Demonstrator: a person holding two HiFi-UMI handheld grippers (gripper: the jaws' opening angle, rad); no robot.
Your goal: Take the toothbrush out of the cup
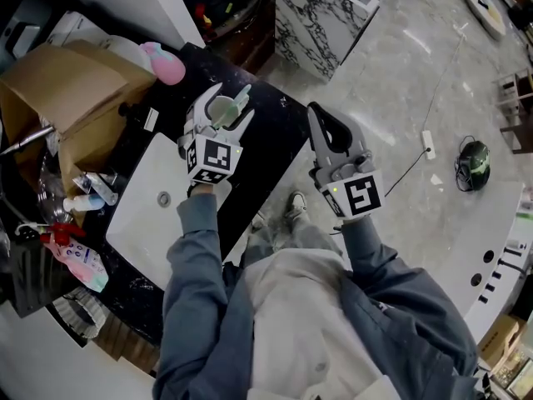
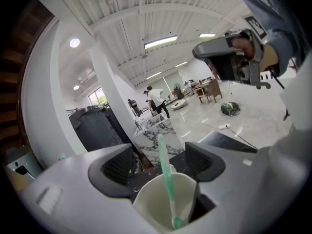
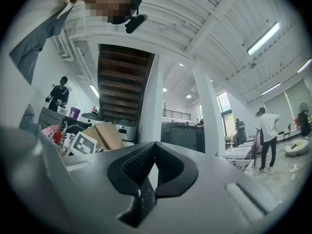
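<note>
A: Quick, where's the cup w/ the toothbrush?

B: Between the jaws of the L tongs, over the black desk. It's just past the far corner of the white basin, toward the desk's far end. Can't tell if it's standing on the desk or lifted.

A: Gripped?

B: Doesn't look it. Jaws are spread about as wide as they go w/ the cup deep between them. There's a sliver of dark desk between the L pad and the cup wall, and the R pad is right at the rim.

A: Materials, shapes?

B: The cup is smooth, plain white, w/ a round mouth, narrowing a bit downward. The toothbrush is a slim pale-green stick, semi-clear, leaning on the rim w/ its top poking out above. The tongs have smooth grey bodies and dark ribbed pads. The desk is glossy black w/ pale flecks.

A: R tongs?

B: Closed, ribbed pads meeting at the tip, nothing in them. They're off the desk's near edge, over the grey marble floor, well apart from the cup.

A: Arms?

B: Both are in grey-blue sleeves. The L arm reaches fwd over the basin, tongs tipped slightly down. The R arm is bent, tongs pointing away from the person and a bit up.
</note>
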